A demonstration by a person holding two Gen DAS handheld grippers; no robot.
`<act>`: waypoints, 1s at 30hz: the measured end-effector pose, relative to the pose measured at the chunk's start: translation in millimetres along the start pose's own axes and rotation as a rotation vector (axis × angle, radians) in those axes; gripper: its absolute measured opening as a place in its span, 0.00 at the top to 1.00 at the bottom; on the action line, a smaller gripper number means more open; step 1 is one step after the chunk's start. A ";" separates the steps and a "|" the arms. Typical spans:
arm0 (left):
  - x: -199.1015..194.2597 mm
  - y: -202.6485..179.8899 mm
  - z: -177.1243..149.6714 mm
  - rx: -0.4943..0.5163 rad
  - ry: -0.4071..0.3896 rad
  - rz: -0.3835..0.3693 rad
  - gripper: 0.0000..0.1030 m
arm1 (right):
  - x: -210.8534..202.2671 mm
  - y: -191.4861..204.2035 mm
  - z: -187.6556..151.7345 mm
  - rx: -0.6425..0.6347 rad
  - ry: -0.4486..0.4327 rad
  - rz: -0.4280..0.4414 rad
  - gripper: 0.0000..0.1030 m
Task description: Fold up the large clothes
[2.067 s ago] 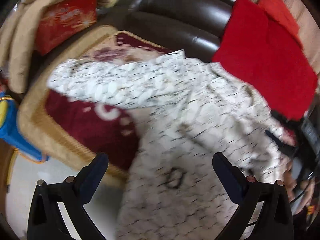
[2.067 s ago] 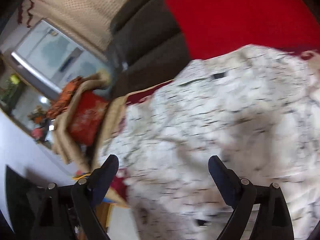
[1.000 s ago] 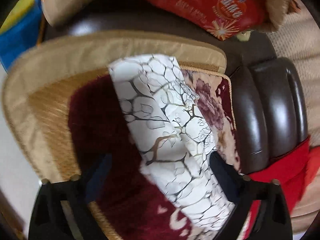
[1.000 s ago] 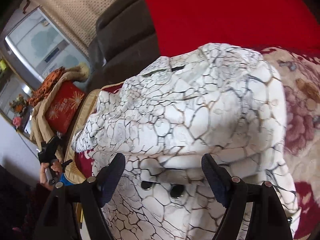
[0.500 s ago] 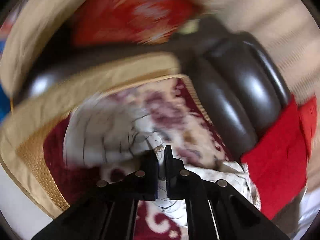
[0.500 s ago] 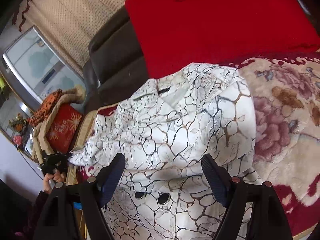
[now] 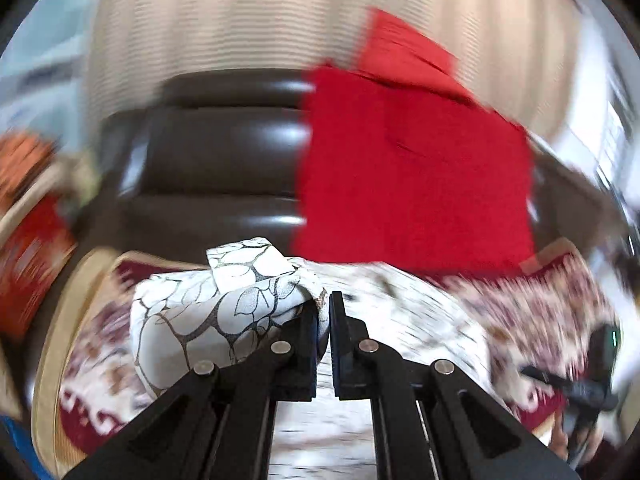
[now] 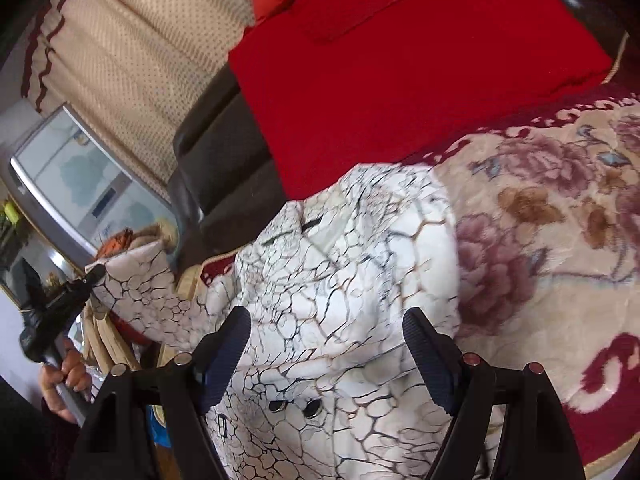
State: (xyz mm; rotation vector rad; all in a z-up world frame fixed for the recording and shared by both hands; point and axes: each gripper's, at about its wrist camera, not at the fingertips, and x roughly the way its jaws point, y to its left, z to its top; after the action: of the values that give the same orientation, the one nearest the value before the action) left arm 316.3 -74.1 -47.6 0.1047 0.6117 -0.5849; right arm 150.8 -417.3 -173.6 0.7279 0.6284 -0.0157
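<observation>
A large white jacket [image 8: 352, 280] with a dark crackle pattern lies on the flowered blanket [image 8: 560, 248] on the sofa seat. My left gripper [image 7: 323, 312] is shut on the jacket's sleeve [image 7: 224, 316] and holds it lifted above the seat. In the right wrist view the left gripper [image 8: 94, 274] shows at the far left with the raised sleeve [image 8: 136, 292] in it. My right gripper [image 8: 326, 344] is open and empty, hovering over the jacket's front near two snap buttons [image 8: 292, 405].
A red cushion [image 8: 400, 64] leans on the dark leather sofa back [image 7: 224, 160]. A red box wrapped in beige cloth [image 7: 28, 256] sits at the sofa's left end. A window [image 8: 76, 184] and beige curtain [image 8: 132, 52] are behind.
My left gripper closed on the sleeve and lifted it, swinging toward the jacket's body. My right gripper stayed open over the jacket's front.
</observation>
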 end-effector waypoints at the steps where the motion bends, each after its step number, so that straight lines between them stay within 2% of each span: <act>1: 10.1 -28.3 -3.3 0.071 0.025 -0.025 0.95 | -4.1 -4.4 1.5 0.010 -0.008 0.002 0.21; 2: 17.2 -53.4 -8.4 0.133 0.053 -0.051 0.94 | -9.3 -9.6 3.5 0.025 -0.016 0.005 0.21; 3: 24.2 -73.2 -14.5 0.185 0.087 -0.078 0.86 | -13.0 -14.1 4.8 0.035 -0.023 0.005 0.21; 4: 32.6 -88.0 -21.4 0.227 0.125 -0.103 0.70 | -17.4 -19.5 6.3 0.049 -0.029 0.005 0.21; 5: 37.3 -105.4 -29.2 0.267 0.159 -0.125 0.60 | -20.1 -22.8 7.0 0.059 -0.029 0.005 0.21; 6: 38.4 -116.3 -38.7 0.300 0.166 -0.138 0.42 | -22.5 -26.5 7.8 0.069 -0.029 0.006 0.21; 7: 35.3 -121.1 -45.9 0.322 0.149 -0.141 0.33 | -25.6 -30.2 8.5 0.077 -0.031 0.006 0.21; 9: 28.0 -114.3 -50.6 0.312 0.129 -0.158 0.28 | -29.8 -36.4 9.6 0.080 -0.043 0.011 0.21; 11: 16.0 -93.6 -50.4 0.251 0.119 -0.206 0.27 | -29.4 -39.6 10.0 0.086 -0.033 0.013 0.20; 13: 3.5 -73.5 -53.5 0.195 0.098 -0.167 0.15 | -24.1 -39.7 8.0 0.093 -0.015 0.015 0.20; 16: 5.8 -24.3 -54.2 0.078 0.104 -0.061 0.14 | -3.0 -32.5 4.0 0.104 0.052 0.042 0.20; 19: 25.9 27.8 -57.4 -0.088 0.157 0.056 0.14 | 20.8 -20.2 4.5 0.112 0.114 0.072 0.20; 20: 29.8 36.2 -58.5 -0.120 0.167 0.069 0.14 | 29.9 -14.3 7.5 0.124 0.135 0.076 0.20; 22: 44.2 54.8 -63.4 -0.190 0.183 0.109 0.14 | 39.2 -0.5 15.8 0.133 0.114 0.110 0.20; 25: 67.2 61.1 -69.1 -0.215 0.220 0.172 0.14 | 45.2 34.0 35.1 0.015 0.016 0.097 0.20; 30: 109.8 63.6 -91.5 -0.205 0.322 0.221 0.14 | 80.4 65.6 41.4 -0.139 0.040 0.007 0.20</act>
State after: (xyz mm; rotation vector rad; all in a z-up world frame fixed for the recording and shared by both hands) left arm 377.1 -50.6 -189.8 0.0721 0.9559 -0.2897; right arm 253.3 -377.8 -153.1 0.5974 0.6585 0.0484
